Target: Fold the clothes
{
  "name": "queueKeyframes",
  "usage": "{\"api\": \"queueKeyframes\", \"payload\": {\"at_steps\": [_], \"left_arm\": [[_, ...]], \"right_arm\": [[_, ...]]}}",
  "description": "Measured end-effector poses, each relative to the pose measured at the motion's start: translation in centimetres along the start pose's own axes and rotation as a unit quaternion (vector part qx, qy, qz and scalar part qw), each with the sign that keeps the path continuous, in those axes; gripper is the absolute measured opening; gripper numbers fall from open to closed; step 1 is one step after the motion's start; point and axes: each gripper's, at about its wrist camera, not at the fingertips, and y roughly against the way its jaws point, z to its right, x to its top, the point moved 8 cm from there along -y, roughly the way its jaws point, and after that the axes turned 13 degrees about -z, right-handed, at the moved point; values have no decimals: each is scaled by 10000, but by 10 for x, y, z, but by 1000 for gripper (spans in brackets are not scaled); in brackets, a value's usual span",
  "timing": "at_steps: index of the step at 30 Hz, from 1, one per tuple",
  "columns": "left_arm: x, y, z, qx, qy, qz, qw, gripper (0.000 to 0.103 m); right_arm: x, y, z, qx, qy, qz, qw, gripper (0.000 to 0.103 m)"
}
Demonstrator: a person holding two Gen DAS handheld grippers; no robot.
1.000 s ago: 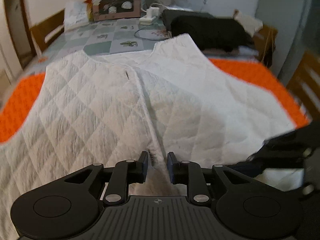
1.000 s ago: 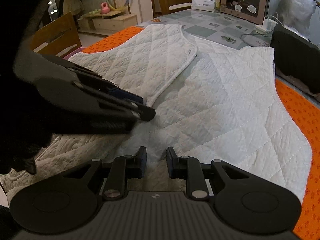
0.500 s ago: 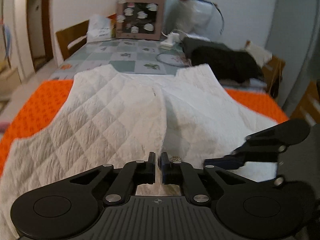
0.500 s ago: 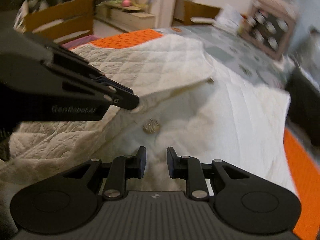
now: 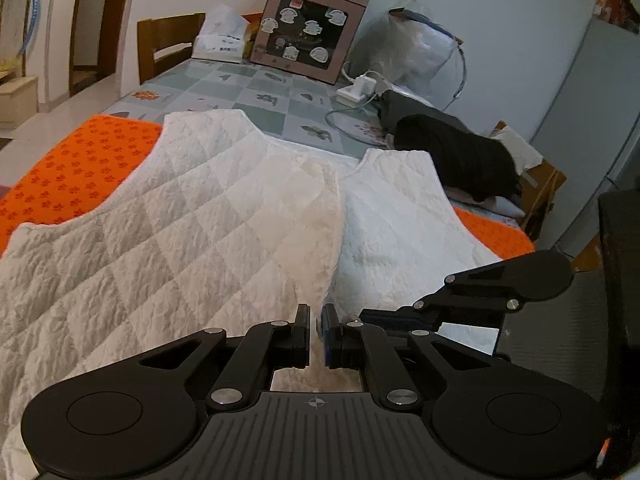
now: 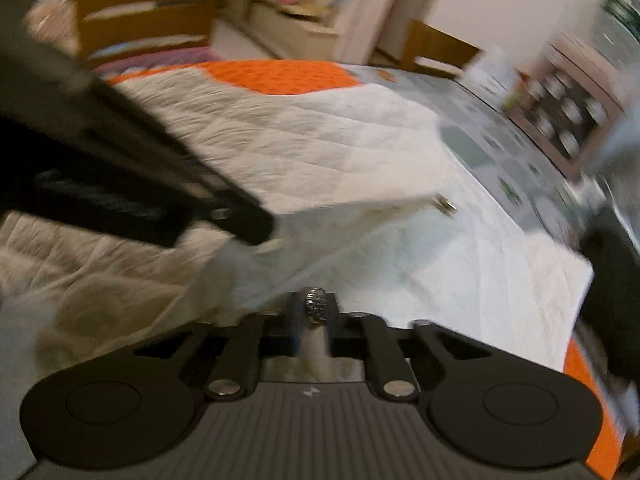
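While the white quilted vest (image 5: pixel 208 216) lies spread ahead of both claws over the orange mat (image 5: pixel 76 160), the left gripper (image 5: pixel 316 330) pinches the hem of its front panel, jaws nearly together on the fabric. Just to its right, the right gripper (image 6: pixel 316 320) clamps the other panel's edge, a metal snap button (image 6: pixel 316 305) sitting at its tips.

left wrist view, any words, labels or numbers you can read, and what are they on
None can be read for certain.
Pink box: stickers on its dark front and print along its top edge, too small to read.
White tissue pack: dark print, too small to read.
Left gripper base: only a small compass-like mark, no letters.
Right wrist view: blurred, nothing legible.
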Motion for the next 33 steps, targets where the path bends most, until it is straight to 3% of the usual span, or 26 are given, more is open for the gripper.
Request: {"api": "queueKeyframes", "payload": {"at_steps": [5, 7, 12, 17, 22, 29, 33], "left_arm": [[4, 12, 0, -536, 148, 307, 9980, 12], [6, 13, -5, -682, 283, 338, 9967, 12], [6, -4, -10, -1050, 361, -143, 9937, 11], [2, -27, -9, -1578, 575, -701, 9833, 9], [3, -40, -13, -1647, 737, -926, 9792, 9], [3, -41, -21, -1729, 753, -1077, 9761, 9], [7, -32, -30, -1713, 848, -888, 9775, 9]], "right_arm": [[-11, 1, 17, 634, -1308, 133, 9893, 10], [-12, 0, 18, 780, -1517, 182, 9852, 10], [-14, -1, 21, 1137, -2022, 305, 9722, 10], [-18, -4, 23, 1378, -2451, 392, 9589, 11], [-25, -7, 24, 1556, -2714, 499, 9485, 13], [-26, -3, 19, 1553, -2516, 551, 9537, 13], [-29, 2, 22, 1607, -2565, 555, 9515, 13]]}}
